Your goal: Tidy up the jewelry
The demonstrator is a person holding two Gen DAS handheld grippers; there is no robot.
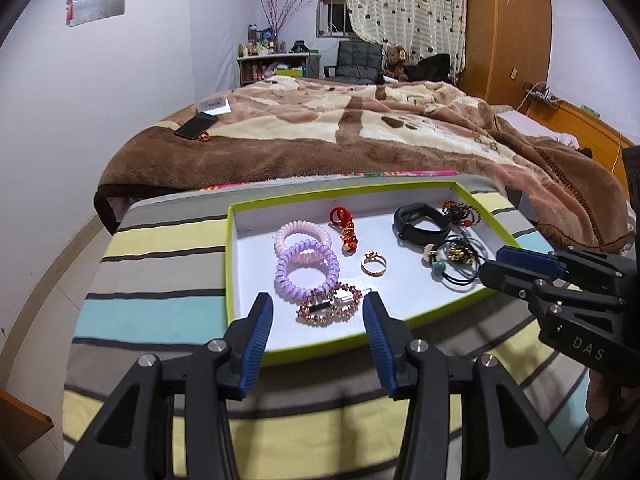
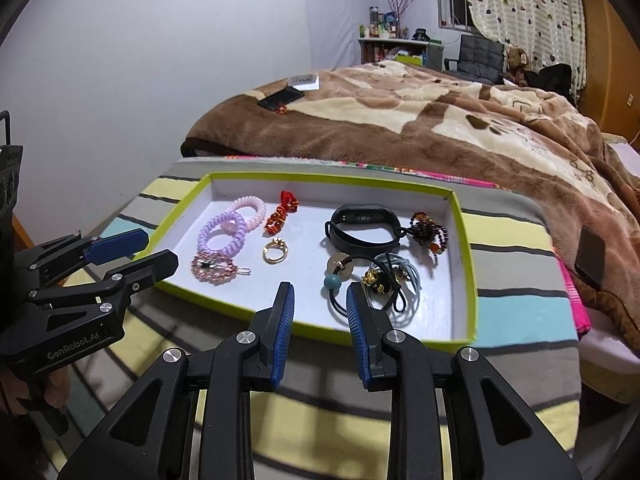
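- Left gripper [image 1: 318, 300], black with blue ribbed pads, hovers spread wide over the near rim of the shallow white tray with a lime-green rim [image 1: 231, 264], holding nothing.
- Right gripper [image 2: 320, 290] gapes narrower (also empty) at the near rim, by the black elastic hair ties with beads [image 2: 374, 280].
- Just beyond the left gripper's tips lies a pink beaded hair clip [image 1: 328, 305].
- Farther in: a lilac coil hair tie [image 1: 306, 266], a gold ring [image 1: 374, 264], then a black fitness band [image 1: 420, 224].

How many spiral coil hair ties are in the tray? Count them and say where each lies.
2. The pink coil tie lies near the tray's far left corner; the purple coil tie overlaps its near side, just behind the beaded clip. None seems hidden.
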